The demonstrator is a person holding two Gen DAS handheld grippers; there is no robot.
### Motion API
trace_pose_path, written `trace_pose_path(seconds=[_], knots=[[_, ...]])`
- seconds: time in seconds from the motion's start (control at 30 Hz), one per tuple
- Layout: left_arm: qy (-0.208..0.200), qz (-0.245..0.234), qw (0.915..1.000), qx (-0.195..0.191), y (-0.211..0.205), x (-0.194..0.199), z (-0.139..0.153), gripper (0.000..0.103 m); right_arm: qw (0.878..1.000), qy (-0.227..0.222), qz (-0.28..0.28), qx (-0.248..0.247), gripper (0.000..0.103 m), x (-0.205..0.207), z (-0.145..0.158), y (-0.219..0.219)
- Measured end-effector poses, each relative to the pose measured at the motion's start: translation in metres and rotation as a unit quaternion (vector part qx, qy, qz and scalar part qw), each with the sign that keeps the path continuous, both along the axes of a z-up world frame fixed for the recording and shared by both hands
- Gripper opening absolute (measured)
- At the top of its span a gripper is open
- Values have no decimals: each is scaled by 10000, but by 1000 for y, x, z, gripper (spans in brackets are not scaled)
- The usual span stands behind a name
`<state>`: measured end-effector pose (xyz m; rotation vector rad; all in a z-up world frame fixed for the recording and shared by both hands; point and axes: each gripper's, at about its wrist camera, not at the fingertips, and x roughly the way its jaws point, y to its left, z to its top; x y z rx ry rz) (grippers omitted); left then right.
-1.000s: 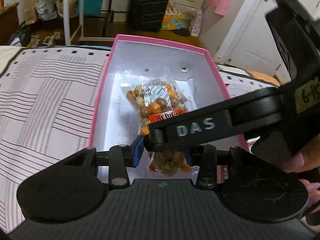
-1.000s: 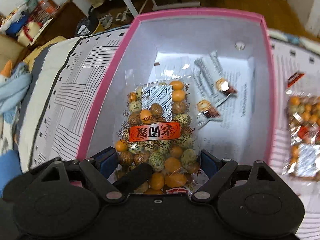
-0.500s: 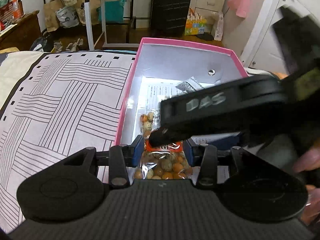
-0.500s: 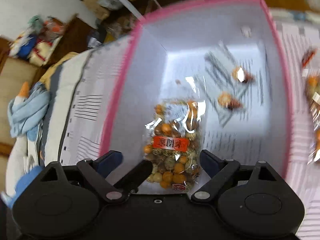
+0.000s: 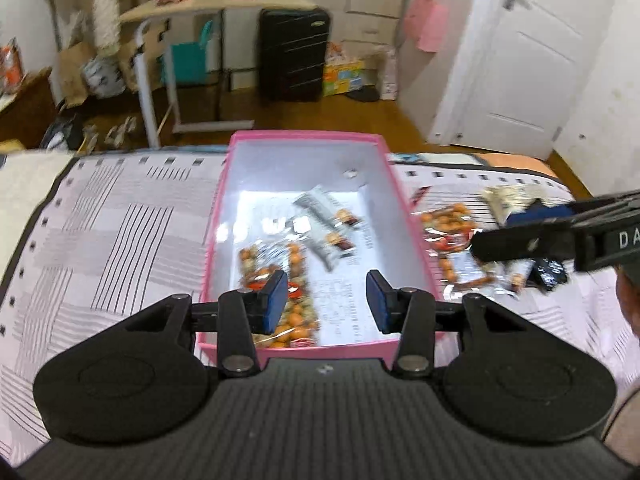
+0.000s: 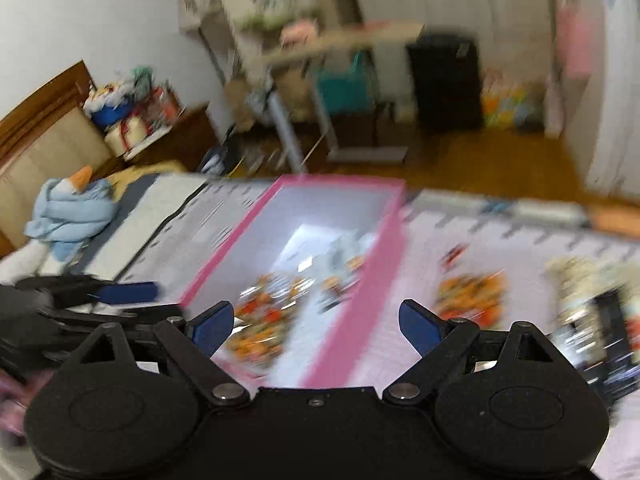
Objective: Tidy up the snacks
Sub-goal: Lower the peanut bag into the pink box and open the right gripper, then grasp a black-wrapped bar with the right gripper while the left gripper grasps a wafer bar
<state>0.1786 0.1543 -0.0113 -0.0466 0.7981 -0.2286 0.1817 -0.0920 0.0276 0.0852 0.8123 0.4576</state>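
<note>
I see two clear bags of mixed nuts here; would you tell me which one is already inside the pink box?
The nut bag lying by the left gripper's fingertips sits inside the pink box. The other nut bag lies outside it, on the striped bedspread beyond its right wall.

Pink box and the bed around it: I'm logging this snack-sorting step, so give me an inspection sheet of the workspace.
Surface: patterned bedspread, nothing spilled.
Job's things: pink box holds a nut bag and two snack bars; another nut bag and more packets lie on the bedspread right of it.
Clutter: blue cloth at the bed's head.
Grippers: left gripper open, empty, over the box; right gripper open, empty.
Cables: nothing seen.
Surroundings: suitcase, desk, door.
</note>
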Motion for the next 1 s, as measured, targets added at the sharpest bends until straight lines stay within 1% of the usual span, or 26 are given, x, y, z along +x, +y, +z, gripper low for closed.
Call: trace_pose_path(seconds=[0.03,0.07,0.1,0.23,0.3,0.4,0.53,0.6,0.67,0.73,0.8,0.83,0.9,0.97,1.0], knots=[[-69,-82,9999,36,-6,-4,7,51,9998,-152,-89,-110,92,-3,4,-10],[-136,-139,9998,49,-13,-7,14,54,9993,-254,-228,-174,92,-7,9,-23],[-212,-192,9996,35,-20,-11,20,57,9989,-268,-342,-167,92,-8,12,-37],[-444,-469,9979,31,-53,-20,39,59,9971,22,-721,231,91,-4,16,-88],[-535,-578,9969,38,-70,-21,42,60,9947,176,-913,440,84,1,10,-111],[-412,-684,9968,-92,-96,-14,37,60,9912,350,-1048,722,77,2,-8,-134],[-86,-864,9957,-316,-131,1,21,59,9890,283,-1292,657,72,6,-34,-157],[-25,-924,9952,-332,-149,7,11,60,9895,223,-1348,477,66,7,-44,-169],[2,-1007,9943,-339,-166,13,0,60,9916,119,-1287,106,65,9,-53,-179],[48,-1094,9935,-316,-184,20,-11,59,9913,113,-1301,-152,64,11,-61,-186],[57,-1155,9928,-303,-201,29,-23,58,9918,282,-1241,-132,63,16,-70,-195],[56,-1181,9925,-304,-210,34,-29,58,9928,333,-1132,-183,62,18,-74,-196],[69,-1226,9918,-367,-224,44,-41,58,9937,199,-889,-653,62,16,-79,-193],[69,-1299,9903,-485,-235,52,-55,56,9921,77,-584,-1109,62,13,-87,-186],[81,-1314,9900,-509,-240,54,-63,56,9916,83,-440,-1216,61,13,-92,-182]])
